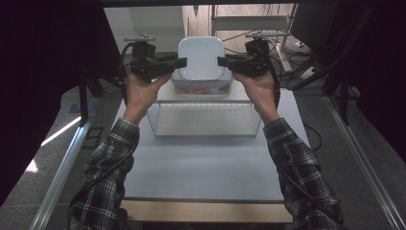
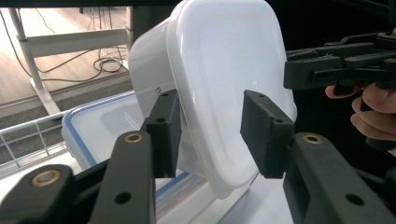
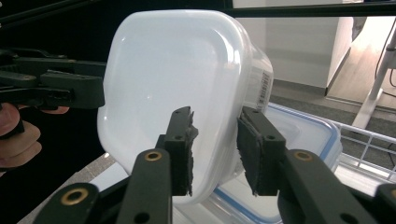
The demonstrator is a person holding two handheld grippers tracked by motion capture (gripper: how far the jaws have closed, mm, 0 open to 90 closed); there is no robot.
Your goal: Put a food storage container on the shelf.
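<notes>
Tub, white and lidded, stands tilted on edge between the two claws, its lid facing the person and its lower edge resting on a flat box. The left claw and right claw point inward at the tub's rim from either side.

Nearest the person, below the claws, a wire basket sits on the desk; its inside looks bare. Just beyond it, under the tub, lies the box, clear with a blue-edged lid; something orange shows through its wall in the high view, too blurred to name.

The left gripper view shows the left claw straddling the tub's rim, with the far pad clear of the lid and the near one close to the wall, so it stands open. The right gripper view shows the right claw likewise open around the rim of the tub, gaps at both pads. That view alone shows a barcode label on the tub's wall. What is in the tub cannot be told.
</notes>
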